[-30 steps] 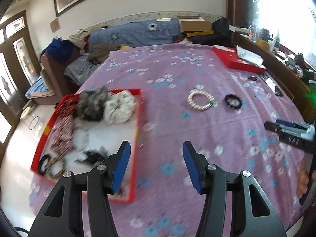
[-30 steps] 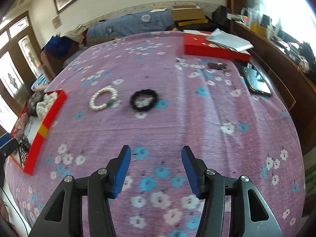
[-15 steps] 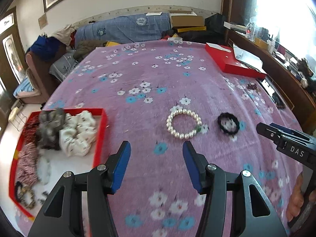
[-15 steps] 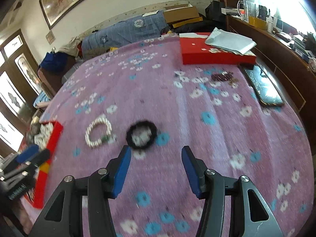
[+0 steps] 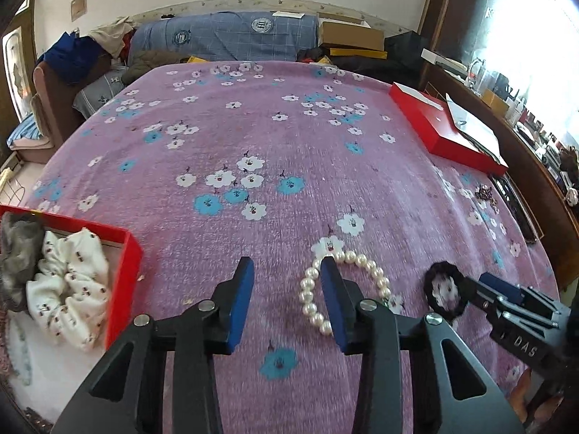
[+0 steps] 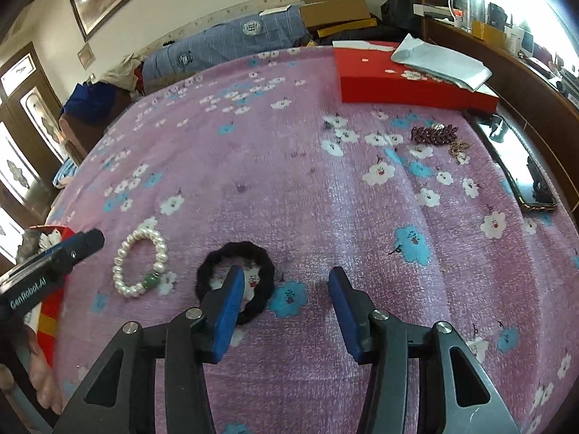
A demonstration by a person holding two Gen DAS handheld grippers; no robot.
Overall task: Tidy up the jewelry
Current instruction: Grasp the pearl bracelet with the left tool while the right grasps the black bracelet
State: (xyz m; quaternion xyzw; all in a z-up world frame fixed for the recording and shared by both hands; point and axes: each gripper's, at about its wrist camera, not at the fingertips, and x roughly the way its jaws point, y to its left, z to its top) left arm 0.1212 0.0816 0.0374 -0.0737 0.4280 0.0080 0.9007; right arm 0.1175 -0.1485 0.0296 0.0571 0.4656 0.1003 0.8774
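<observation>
Hovering low over the purple flowered bedspread (image 5: 253, 137), the left gripper (image 5: 286, 298) has its blue-padded fingers spread apart, the right-hand finger overlapping the white pearl bead bracelet (image 5: 376, 275) lying on the cloth. Just beside it, the right gripper (image 6: 284, 305) is likewise spread wide and holds nothing, its left finger over the black braided ring bracelet (image 6: 266, 271). A red cardboard tray (image 5: 123, 285) holding a white fabric scrunchie (image 5: 68, 285) sits at the left.

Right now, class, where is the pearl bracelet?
The pearl bracelet lies on the floral bedspread, left of the black hair tie, partly behind the left tongs.
</observation>
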